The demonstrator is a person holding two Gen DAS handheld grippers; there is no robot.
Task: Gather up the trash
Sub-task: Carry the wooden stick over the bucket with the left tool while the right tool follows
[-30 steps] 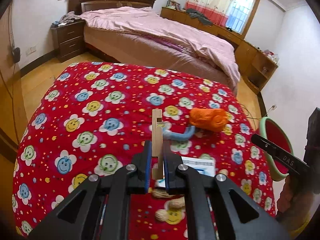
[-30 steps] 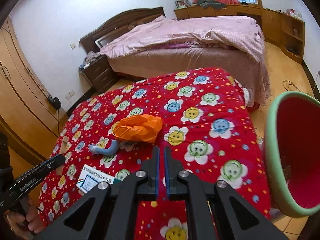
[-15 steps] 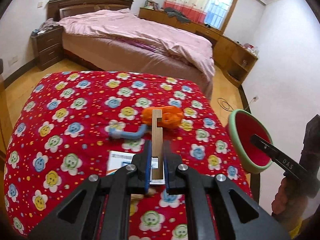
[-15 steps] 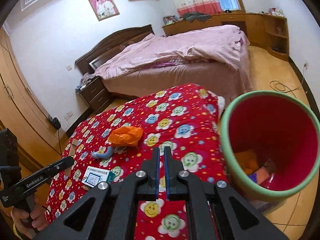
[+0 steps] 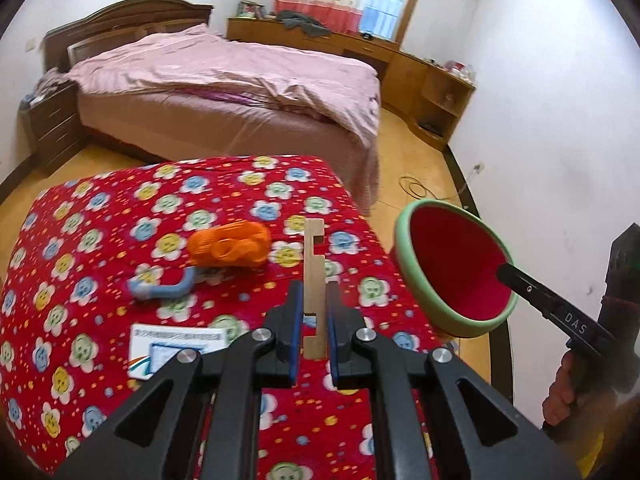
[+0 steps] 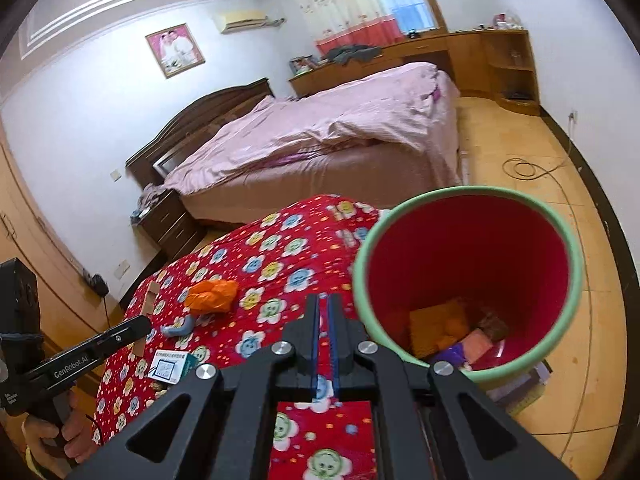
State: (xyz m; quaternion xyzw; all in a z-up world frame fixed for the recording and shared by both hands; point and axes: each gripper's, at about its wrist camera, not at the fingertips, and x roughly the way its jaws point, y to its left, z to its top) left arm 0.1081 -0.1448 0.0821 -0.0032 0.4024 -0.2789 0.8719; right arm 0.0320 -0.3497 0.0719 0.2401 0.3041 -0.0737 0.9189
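My left gripper [image 5: 313, 304] is shut on a notched wooden strip [image 5: 314, 264] that stands upright above the red flowered table cloth [image 5: 100, 216]. An orange crumpled bag [image 5: 228, 243], a blue-grey curved piece [image 5: 164, 289] and a white printed box [image 5: 176, 346] lie on the cloth. The red bin with a green rim [image 5: 452, 276] stands off the table's right edge. My right gripper [image 6: 323, 320] is shut and empty, left of the bin [image 6: 468, 280], which holds several scraps. The strip [image 6: 146, 306] shows at the far left of the right wrist view.
A bed with a pink cover [image 5: 224, 80] stands behind the table. A wooden desk and shelf unit [image 5: 432, 80] run along the back wall. A cable [image 6: 524, 168] lies on the wooden floor. A nightstand [image 6: 172, 224] is beside the bed.
Both grippers have swung right toward the bin, which now fills the right side of the right wrist view. The left gripper still holds the wooden strip.
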